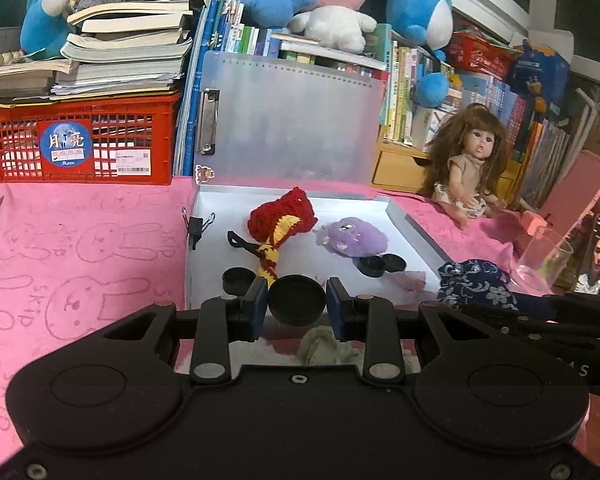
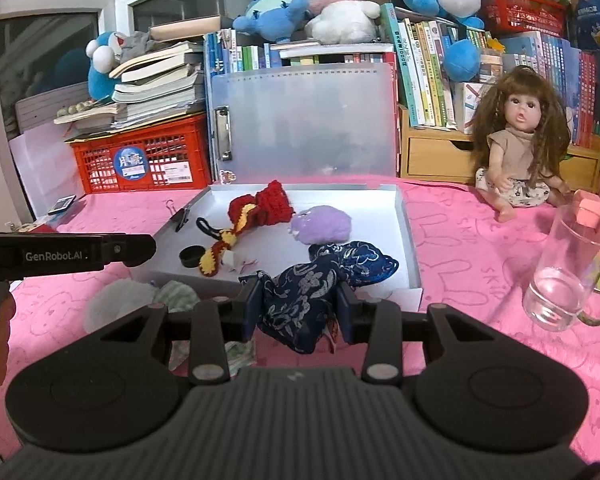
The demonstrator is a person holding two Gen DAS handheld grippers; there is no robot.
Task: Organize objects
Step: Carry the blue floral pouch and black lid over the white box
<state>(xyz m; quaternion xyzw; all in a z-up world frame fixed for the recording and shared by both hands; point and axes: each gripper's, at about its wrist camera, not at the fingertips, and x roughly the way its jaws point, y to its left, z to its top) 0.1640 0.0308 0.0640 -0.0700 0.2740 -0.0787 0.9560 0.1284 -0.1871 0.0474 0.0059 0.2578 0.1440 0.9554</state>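
Observation:
An open white box (image 1: 416, 228) lies on the pink cloth, its frosted lid (image 1: 296, 120) standing upright behind. Inside lie a red and yellow knitted pouch (image 1: 280, 220), a purple plush (image 1: 354, 236) and small black caps (image 1: 238, 280). My left gripper (image 1: 297, 304) is shut on a round black cap (image 1: 297, 300) above the box's front edge. My right gripper (image 2: 298, 308) is shut on a dark blue floral cloth pouch (image 2: 312, 284) and holds it over the box's front right part (image 2: 408, 236). The left gripper also shows in the right wrist view (image 2: 128, 248).
A doll (image 2: 516, 152) sits at the right. A glass mug (image 2: 564, 272) stands near it. A red crate (image 1: 84, 144) with stacked books stands at the back left. Pale green and white cloth items (image 2: 172, 296) lie in front of the box. Books and plush toys fill the back.

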